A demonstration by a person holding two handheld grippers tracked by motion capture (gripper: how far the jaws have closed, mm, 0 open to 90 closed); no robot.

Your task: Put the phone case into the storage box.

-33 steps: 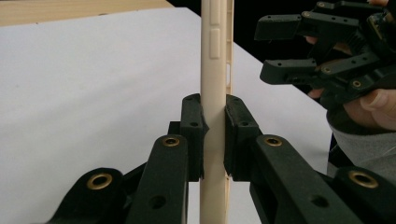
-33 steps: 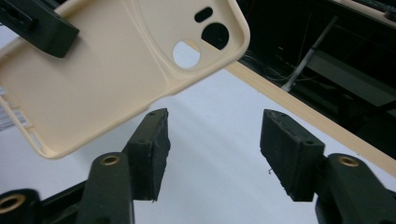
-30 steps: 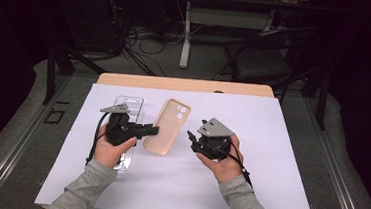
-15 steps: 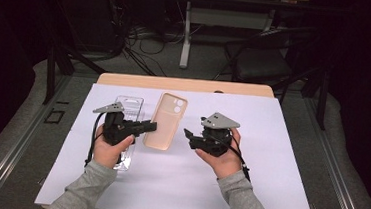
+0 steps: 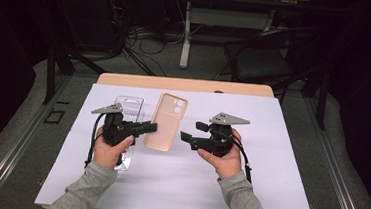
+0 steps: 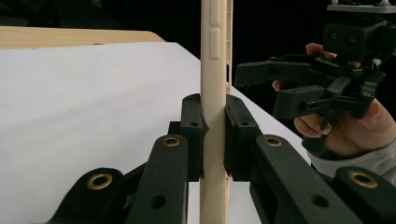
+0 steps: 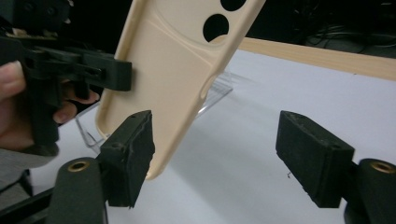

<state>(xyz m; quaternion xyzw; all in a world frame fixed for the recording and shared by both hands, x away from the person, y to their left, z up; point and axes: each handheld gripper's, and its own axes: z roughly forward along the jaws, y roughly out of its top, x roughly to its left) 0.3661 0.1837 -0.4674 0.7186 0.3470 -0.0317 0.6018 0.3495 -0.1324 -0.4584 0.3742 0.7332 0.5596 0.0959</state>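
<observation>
- The sheet [image 5: 267, 191] lies on the table [image 5: 185, 84] and covers most of its top; a strip of the table's far edge shows behind it.
- The phone case [image 5: 166, 122] stands at the middle of the sheet, lifted off it, between the two grippers.
- The left gripper [image 5: 144, 128] is left of the phone case, its jaws on the case's left edge.
- The right gripper [image 5: 194, 132] is right of the phone case, just beside it, apart from its edge.
- The clear tray [image 5: 128, 105] lies on the sheet, left of and behind the phone case, partly under the left gripper.
- The chair [image 5: 262, 60] stands on the floor behind the table, to the right.
</observation>
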